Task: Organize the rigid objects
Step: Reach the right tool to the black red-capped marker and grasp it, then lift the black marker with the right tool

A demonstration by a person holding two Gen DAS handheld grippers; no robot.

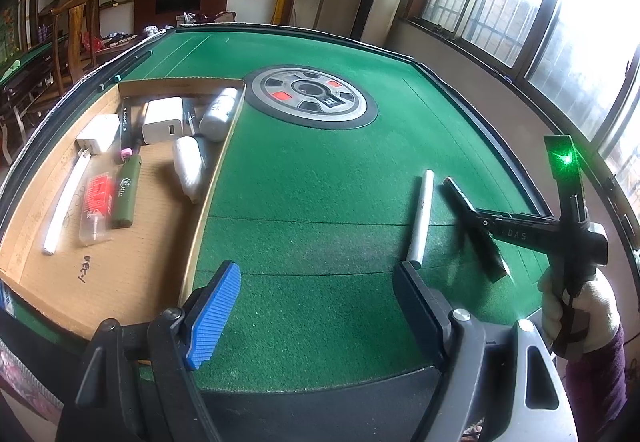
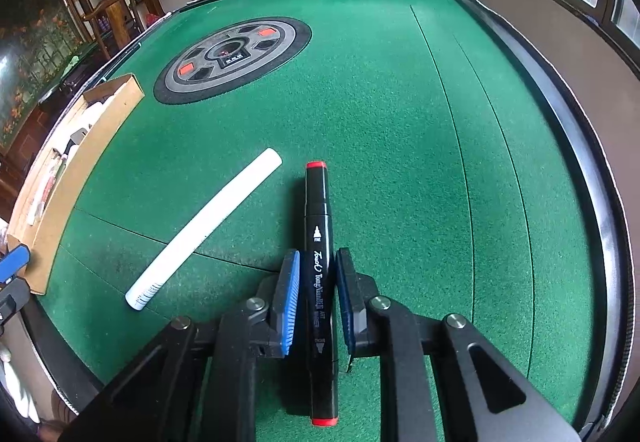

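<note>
A black marker with red caps (image 2: 319,242) lies on the green felt table (image 2: 400,114). My right gripper (image 2: 318,266) has a finger on each side of the marker, close to it, with thin gaps still showing. It also shows in the left wrist view (image 1: 476,230). A white tube (image 2: 204,228) lies on the felt just left of the marker, also seen in the left wrist view (image 1: 420,218). My left gripper (image 1: 316,298) is open and empty above the felt, near the cardboard tray (image 1: 208,198).
The tray holds white chargers (image 1: 162,120), a white bottle (image 1: 220,108), a green lighter (image 1: 127,190), a white stick (image 1: 66,206) and other small items. A round grey panel (image 1: 310,96) sits in the table's middle. A black raised rim (image 2: 580,146) borders the table.
</note>
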